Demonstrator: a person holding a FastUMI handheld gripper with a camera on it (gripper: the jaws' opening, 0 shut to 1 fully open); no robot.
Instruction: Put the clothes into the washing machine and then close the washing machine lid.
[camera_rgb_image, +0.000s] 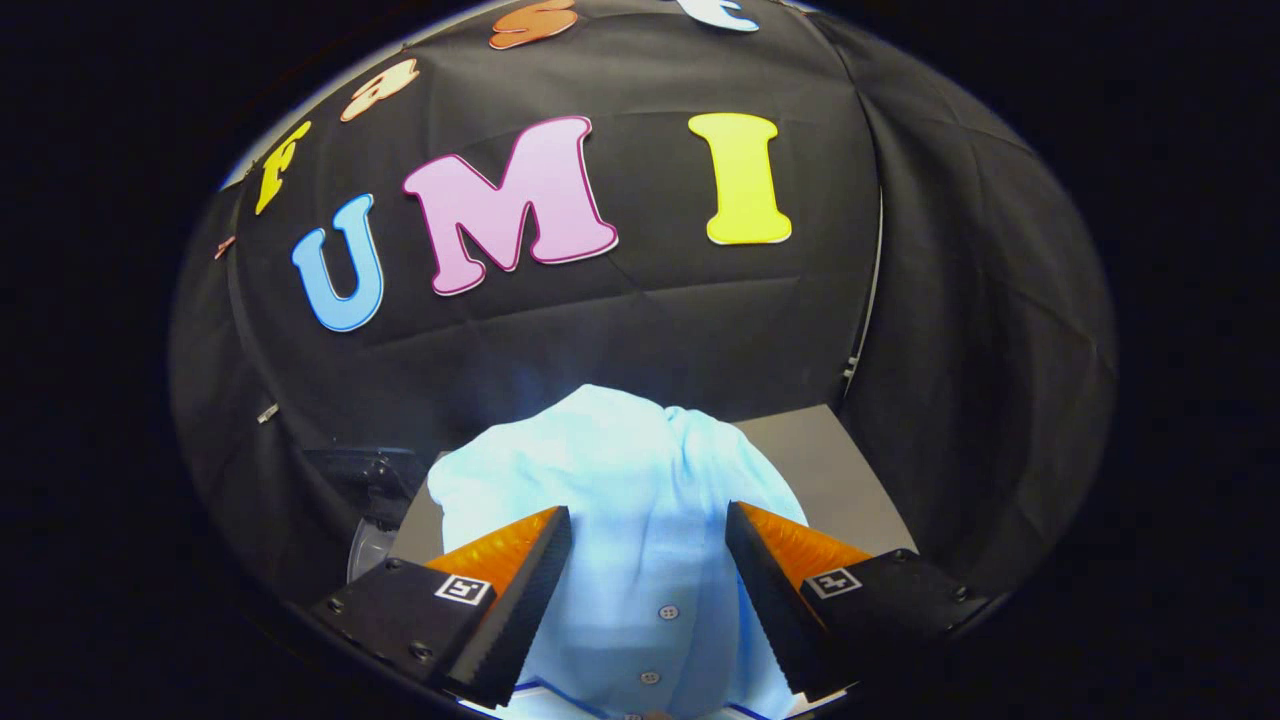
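Observation:
A light blue button-up shirt lies bunched in a mound on a grey table top. Its button placket runs between my fingers, and its bulk rises just ahead of them. My gripper is open, one finger on each side of the cloth. The fingertips overlap the shirt's edges, but I cannot tell whether they press on it.
Left of the shirt, beyond the table's edge, a dark machine part and a pale rounded surface are partly in sight. The booth's black cloth wall stands close behind the table and wraps around on the right.

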